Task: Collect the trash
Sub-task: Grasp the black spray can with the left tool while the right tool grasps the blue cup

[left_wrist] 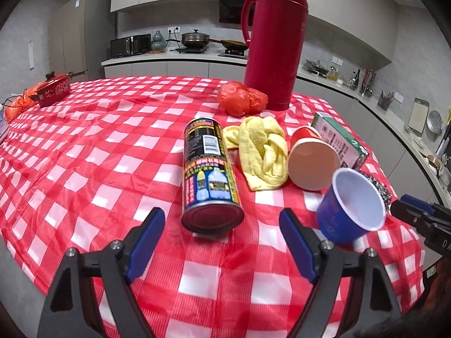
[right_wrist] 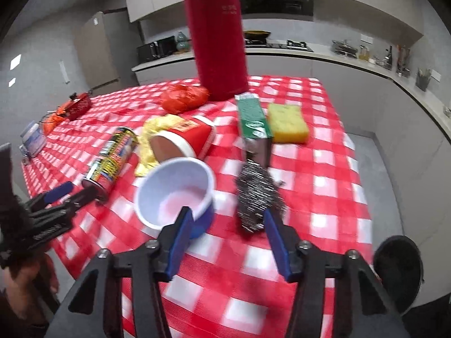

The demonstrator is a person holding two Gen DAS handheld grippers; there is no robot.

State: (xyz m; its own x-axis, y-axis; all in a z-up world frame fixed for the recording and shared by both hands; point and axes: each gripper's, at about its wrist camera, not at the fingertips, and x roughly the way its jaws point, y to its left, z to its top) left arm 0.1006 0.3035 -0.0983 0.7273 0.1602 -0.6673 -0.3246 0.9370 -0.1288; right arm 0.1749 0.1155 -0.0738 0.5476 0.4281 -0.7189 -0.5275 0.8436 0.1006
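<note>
While the can (left_wrist: 210,174) lies lengthwise dead ahead of the unclenched left gripper (left_wrist: 222,242), the right gripper (right_wrist: 225,242), also released, straddles the blue cup's (right_wrist: 174,194) near wall.

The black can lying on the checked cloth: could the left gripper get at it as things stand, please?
Probably yes. The black can lies on its side, its base end toward the open left gripper, with only bare tablecloth between. The yellow cloth lies clear to its right.
</note>
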